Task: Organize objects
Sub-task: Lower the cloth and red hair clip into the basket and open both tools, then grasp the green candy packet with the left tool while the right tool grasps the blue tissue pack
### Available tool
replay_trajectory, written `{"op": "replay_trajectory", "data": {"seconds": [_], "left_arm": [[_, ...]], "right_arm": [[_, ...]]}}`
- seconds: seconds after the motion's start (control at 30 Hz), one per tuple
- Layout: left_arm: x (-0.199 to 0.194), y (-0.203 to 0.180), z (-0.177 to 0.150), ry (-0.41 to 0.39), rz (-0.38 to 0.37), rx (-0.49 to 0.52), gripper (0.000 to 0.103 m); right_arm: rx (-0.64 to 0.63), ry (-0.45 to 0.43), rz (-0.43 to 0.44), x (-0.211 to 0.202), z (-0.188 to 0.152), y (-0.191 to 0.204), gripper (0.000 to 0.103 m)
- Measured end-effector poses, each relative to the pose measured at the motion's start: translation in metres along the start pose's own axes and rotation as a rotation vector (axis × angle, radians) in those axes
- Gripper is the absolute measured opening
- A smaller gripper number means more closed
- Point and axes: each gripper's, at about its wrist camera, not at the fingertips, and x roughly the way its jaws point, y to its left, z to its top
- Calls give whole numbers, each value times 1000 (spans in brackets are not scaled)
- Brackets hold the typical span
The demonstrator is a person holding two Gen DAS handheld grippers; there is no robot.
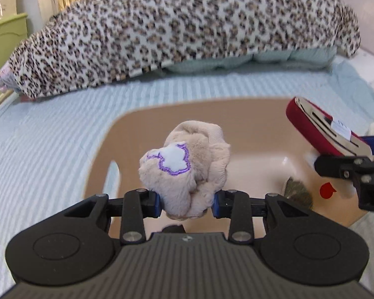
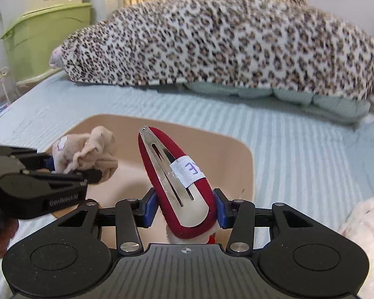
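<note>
My left gripper is shut on a balled-up beige fluffy sock with a white, purple-edged patch, held above a tan plastic basin. My right gripper is shut on a large red hair clip with a silver metal back and a white label, also held above the basin. The clip and right gripper show at the right of the left wrist view. The sock and left gripper show at the left of the right wrist view.
The basin rests on a bed with a pale blue striped cover. A grey furry item and a white item with a red mark lie in the basin. A leopard-print blanket lies behind. A white fluffy item lies right. A green bin stands left.
</note>
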Motion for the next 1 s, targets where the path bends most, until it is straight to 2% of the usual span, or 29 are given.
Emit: {"op": "replay_trajectory", "data": {"seconds": [0.17,0.27,0.3,0.33,0.4,0.43,0.53,0.67,0.73,1.0], "left_arm": [[15,-2,-13,81,-5,11,41],[8,0,-13,90,7,11,49],[3,1,-12,81,10,8,59],[-2,2,-10,67,13,6,70],[-16,4,-5,32,23,3,78],[-22,6,-4,24,27,4,81],[-38,11,-3,5,40,4,84],[-59,21,-11,-7,43,-10,86],[-69,24,-18,-5,37,-14,88],[-91,32,-56,28,32,19,93]], "right_arm": [[31,63,-3,24,-9,1,44],[35,88,-2,29,-12,1,45],[42,90,3,28,-12,0,47],[47,91,10,25,-12,-1,56],[52,84,11,18,-9,-2,57],[51,77,11,11,-8,-2,64],[38,50,1,-10,-6,0,79],[22,28,-14,-38,-9,1,83],[24,32,-17,-51,-14,1,90],[34,95,-18,-71,-55,9,95]]}}
